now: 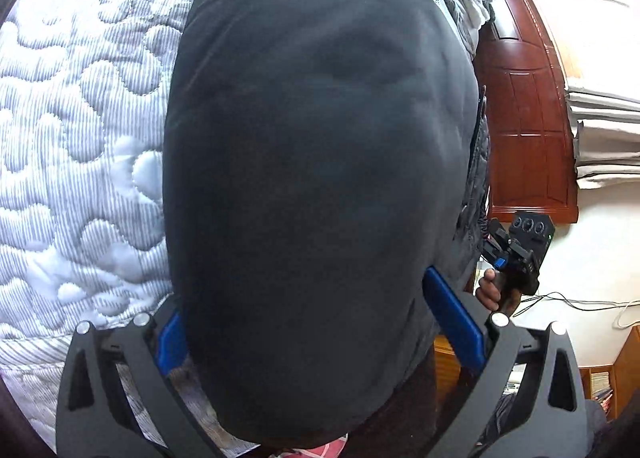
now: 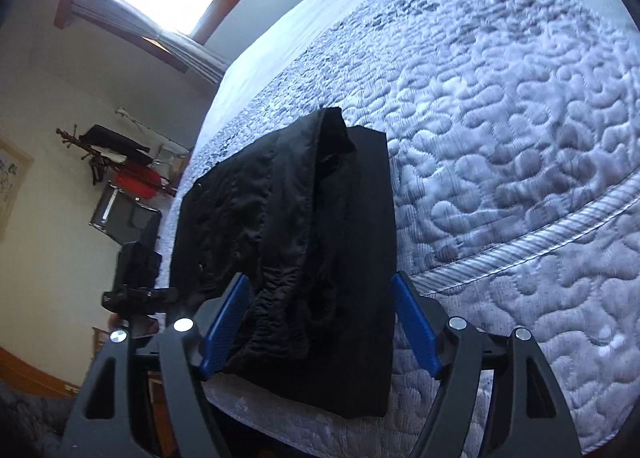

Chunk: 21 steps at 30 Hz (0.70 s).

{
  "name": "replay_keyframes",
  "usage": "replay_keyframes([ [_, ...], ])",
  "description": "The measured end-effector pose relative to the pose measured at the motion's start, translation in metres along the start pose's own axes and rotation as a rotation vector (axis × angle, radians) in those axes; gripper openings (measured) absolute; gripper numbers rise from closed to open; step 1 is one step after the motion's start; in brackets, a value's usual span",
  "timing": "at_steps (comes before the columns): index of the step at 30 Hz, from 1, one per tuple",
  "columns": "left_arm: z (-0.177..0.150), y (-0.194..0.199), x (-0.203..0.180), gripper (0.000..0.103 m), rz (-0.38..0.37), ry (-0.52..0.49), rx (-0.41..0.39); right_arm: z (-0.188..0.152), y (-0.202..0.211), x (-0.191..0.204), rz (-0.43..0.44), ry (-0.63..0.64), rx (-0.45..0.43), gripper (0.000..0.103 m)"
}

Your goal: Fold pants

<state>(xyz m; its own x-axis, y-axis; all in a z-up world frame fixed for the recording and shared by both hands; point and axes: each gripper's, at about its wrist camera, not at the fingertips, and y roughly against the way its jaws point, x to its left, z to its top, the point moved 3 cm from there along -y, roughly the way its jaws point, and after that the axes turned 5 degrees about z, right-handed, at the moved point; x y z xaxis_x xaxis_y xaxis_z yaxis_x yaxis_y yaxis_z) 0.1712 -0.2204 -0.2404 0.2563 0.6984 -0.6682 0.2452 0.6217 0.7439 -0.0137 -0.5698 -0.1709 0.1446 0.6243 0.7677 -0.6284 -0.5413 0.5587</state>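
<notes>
Black pants (image 2: pixel 296 242), folded into a thick rectangle, are lying on a quilted grey-white bedspread (image 2: pixel 500 138) near the mattress's near edge. The right gripper (image 2: pixel 320 322) is standing wide, its blue pads (image 2: pixel 224 322) flanking the bundle's near end; the left pad is touching or nearly touching the cloth and the right pad is clear of it. In the left wrist view, dark fabric is filling most of the picture and hiding the bed beyond. The left gripper (image 1: pixel 320 322) is spread around that bulk, its left pad (image 1: pixel 172 342) partly buried; whether it is pressing cannot be told. A hand (image 1: pixel 490 290) is gripping the other tool's handle at far right.
</notes>
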Motion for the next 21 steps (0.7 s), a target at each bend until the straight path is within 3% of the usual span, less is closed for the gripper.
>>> replay_keyframes([
  [2,-0.004,0.001,0.004,0.100,0.019,-0.010,0.002,0.001,-0.003,-0.002,-0.006,-0.001,0.016,0.085],
  [5,-0.005,-0.003,-0.003,0.100,0.059,-0.023,0.000,0.001,-0.010,-0.004,-0.052,0.032,0.046,0.087],
  [11,-0.006,-0.008,-0.012,0.101,0.116,-0.014,-0.011,0.001,-0.019,-0.010,-0.024,0.021,0.072,0.096],
  [21,-0.005,-0.013,-0.024,0.101,0.084,-0.024,0.001,-0.003,-0.056,-0.017,0.105,-0.040,0.163,0.100],
])
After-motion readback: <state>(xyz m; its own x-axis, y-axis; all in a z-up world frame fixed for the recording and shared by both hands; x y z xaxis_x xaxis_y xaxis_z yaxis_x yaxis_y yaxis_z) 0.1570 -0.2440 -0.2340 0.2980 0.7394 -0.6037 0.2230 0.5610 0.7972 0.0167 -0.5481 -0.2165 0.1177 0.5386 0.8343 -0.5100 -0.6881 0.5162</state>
